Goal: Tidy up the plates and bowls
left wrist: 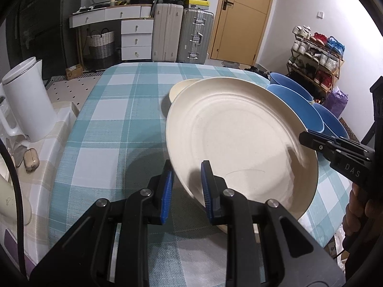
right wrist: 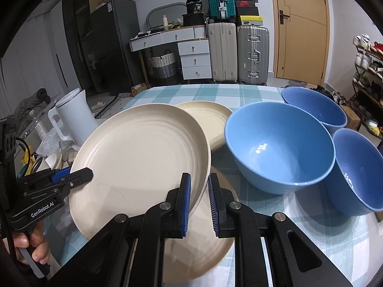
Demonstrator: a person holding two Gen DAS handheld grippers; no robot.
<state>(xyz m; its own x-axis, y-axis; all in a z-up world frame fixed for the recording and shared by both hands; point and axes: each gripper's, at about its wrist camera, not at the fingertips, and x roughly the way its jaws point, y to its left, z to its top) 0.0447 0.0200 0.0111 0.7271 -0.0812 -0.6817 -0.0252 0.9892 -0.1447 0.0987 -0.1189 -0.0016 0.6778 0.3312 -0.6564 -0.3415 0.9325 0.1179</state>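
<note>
Three cream plates (right wrist: 141, 157); three blue bowls (right wrist: 280, 148).

Both tongs point downward, clamped at opposite sides: left tongs (left wrist: 186, 186), right tongs (right wrist: 199, 198). A hand (right wrist: 31, 246) grips the left handle.

Both views are evenly lit by soft indoor light from above, moderately bright. Strong fisheye distortion bends the door (left wrist: 241, 16) and darkens the corners. Small white glints sit inside the blue bowl (right wrist: 280, 148). The cream plate (left wrist: 239, 141) shows motion blur at its lower right rim.
</note>
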